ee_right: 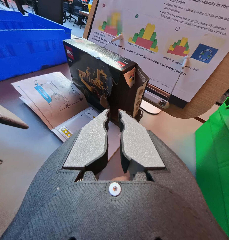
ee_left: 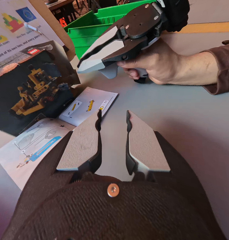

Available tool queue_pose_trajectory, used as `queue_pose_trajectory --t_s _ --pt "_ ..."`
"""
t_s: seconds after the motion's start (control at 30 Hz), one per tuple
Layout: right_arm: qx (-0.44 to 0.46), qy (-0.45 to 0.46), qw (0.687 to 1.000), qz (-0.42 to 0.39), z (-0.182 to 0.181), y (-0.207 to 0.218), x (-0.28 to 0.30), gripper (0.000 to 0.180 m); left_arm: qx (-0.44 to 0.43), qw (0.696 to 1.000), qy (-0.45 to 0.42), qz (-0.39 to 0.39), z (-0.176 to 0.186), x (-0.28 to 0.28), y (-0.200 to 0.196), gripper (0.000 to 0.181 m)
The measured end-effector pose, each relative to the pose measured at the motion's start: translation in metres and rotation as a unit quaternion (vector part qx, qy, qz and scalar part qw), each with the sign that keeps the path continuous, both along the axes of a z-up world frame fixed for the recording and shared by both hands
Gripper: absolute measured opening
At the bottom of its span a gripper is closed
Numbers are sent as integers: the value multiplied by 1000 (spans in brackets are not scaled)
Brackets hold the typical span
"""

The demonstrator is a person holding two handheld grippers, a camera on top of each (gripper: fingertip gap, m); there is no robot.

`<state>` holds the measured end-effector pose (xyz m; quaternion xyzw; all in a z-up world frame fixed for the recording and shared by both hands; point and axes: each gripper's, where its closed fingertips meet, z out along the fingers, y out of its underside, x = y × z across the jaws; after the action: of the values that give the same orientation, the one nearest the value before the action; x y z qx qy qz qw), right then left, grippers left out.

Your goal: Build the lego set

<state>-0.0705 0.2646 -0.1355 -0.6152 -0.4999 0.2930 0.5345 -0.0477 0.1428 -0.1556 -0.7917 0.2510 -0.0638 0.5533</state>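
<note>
A black Lego box [ee_left: 33, 88] with a yellow vehicle pictured on it stands on the table, its end flap torn open [ee_right: 137, 90]. An open instruction booklet [ee_left: 88, 103] lies in front of it and also shows in the right wrist view [ee_right: 49, 96]. My left gripper [ee_left: 113, 113] is open and empty, low over the table just right of the booklet. My right gripper [ee_right: 113, 111] is empty with its jaws a narrow gap apart, pointing at the box's torn end. It also shows in the left wrist view [ee_left: 80, 66], held by a hand [ee_left: 169, 67]. No loose pieces are in view.
A green bin [ee_left: 91, 29] stands behind the right gripper and shows at the right edge [ee_right: 215, 155]. A blue bin [ee_right: 27, 52] stands at the back left. A wooden board with a printed sheet [ee_right: 163, 39] stands behind the box. The tips of one gripper are about 12 cm away from the tips of the other.
</note>
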Motion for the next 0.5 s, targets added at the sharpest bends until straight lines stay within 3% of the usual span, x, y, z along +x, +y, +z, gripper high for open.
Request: queue_pose_trajectory --t_s 0.17,0.5 --pt "-5 -11 1000 7 -6 -2 -2 8 28 999 -25 6 11 -8 -1 27" --pt "-16 -21 1000 17 -12 -4 -6 8 6 995 35 98 -3 -42 -1 24"
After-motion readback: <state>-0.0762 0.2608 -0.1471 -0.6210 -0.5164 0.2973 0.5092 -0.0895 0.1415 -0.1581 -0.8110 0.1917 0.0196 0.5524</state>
